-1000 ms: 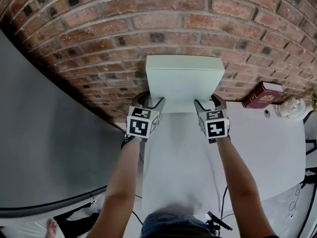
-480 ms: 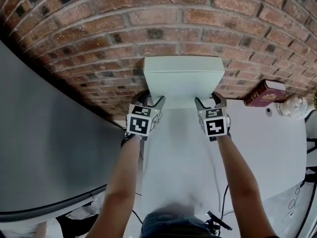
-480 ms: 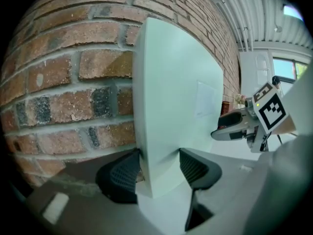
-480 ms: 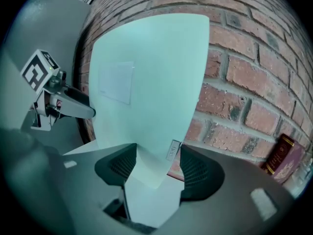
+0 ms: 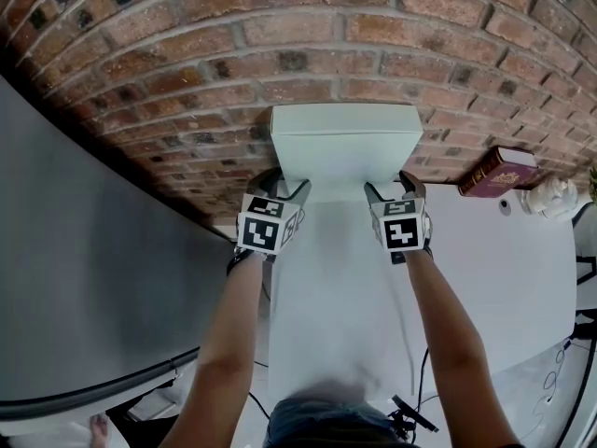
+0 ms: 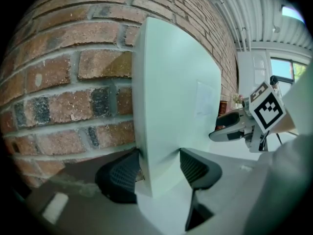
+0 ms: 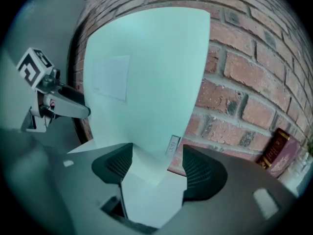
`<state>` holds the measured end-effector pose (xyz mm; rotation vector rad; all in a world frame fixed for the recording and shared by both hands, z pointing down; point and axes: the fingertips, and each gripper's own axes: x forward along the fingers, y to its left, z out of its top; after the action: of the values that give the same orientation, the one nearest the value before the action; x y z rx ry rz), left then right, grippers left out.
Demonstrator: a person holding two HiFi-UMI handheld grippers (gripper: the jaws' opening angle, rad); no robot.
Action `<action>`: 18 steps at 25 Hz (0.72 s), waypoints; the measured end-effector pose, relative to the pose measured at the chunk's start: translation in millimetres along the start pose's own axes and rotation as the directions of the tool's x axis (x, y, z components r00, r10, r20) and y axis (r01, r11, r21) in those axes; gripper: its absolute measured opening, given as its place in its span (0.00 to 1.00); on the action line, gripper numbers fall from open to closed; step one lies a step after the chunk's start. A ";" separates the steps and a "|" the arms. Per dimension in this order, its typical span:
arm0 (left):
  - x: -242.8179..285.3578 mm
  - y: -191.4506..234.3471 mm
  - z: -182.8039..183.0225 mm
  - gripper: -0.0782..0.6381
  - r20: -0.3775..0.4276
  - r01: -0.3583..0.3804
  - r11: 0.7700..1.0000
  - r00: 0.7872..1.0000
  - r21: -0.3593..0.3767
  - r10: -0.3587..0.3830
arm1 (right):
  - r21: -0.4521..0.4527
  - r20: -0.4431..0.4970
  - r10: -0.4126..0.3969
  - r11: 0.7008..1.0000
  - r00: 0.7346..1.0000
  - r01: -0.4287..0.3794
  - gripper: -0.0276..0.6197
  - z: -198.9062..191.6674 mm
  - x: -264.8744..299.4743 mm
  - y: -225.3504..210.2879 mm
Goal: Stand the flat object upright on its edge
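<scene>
A flat white box [image 5: 345,147] stands upright on its long edge on the white table [image 5: 494,278], close in front of the brick wall [image 5: 280,54]. My left gripper [image 5: 284,187] is shut on the box's lower left corner, one pad behind it and one on its front face [image 6: 176,106]. My right gripper [image 5: 392,187] straddles the lower right corner. Its jaws have just been opening, and the box corner [image 7: 146,82] sits between them with a gap at the wall-side pad [image 7: 195,168].
A dark red book [image 5: 494,174] leans near the wall to the right of the box, with a small white figure [image 5: 550,199] beyond it. A grey sheet [image 5: 84,278] drops away left of the table. Cables hang at the table's near edge.
The right gripper's jaws stand a little wider around the box corner. The box and both hands have kept their places.
</scene>
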<state>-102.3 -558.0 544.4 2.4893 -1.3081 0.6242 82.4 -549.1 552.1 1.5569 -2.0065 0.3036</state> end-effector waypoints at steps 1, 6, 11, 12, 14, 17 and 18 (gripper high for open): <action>-0.7 0.0 0.0 0.47 0.000 0.000 1.000 1.000 0.001 0.000 | 0.023 0.001 -0.002 1.000 1.000 0.002 0.55 -0.9 -0.8 -0.8; -4.7 -2.4 3.9 0.49 0.011 0.003 1.000 1.000 -0.005 -0.003 | 0.041 0.004 -0.020 0.999 1.000 0.020 0.59 -5.2 -7.2 -5.9; -11.3 -4.7 4.4 0.49 0.013 0.002 1.000 1.000 0.003 -0.002 | 0.048 0.014 -0.023 0.999 1.000 0.022 0.59 -5.2 -16.0 -6.1; -12.9 -5.4 4.7 0.49 0.015 0.002 1.000 1.000 0.004 -0.002 | 0.051 0.015 -0.026 0.998 1.000 0.025 0.59 -4.8 -18.0 -6.1; -16.2 -6.7 5.3 0.49 0.018 0.003 1.000 1.000 0.009 -0.003 | 0.060 0.018 -0.032 0.998 0.999 0.030 0.59 -3.5 -22.4 -5.2; -22.5 -7.5 5.7 0.49 0.024 0.000 1.000 1.000 0.010 -0.001 | 0.063 0.027 -0.030 0.998 0.999 0.028 0.59 -1.6 -29.5 -0.8; -24.9 -7.7 6.0 0.49 0.027 -0.002 1.000 1.000 0.008 0.001 | 0.061 0.030 -0.028 0.998 0.999 0.026 0.58 -1.1 -32.4 1.0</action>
<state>-106.9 -538.4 526.8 2.5124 -1.3198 0.5991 86.8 -522.0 534.9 1.6340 -2.0149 0.3351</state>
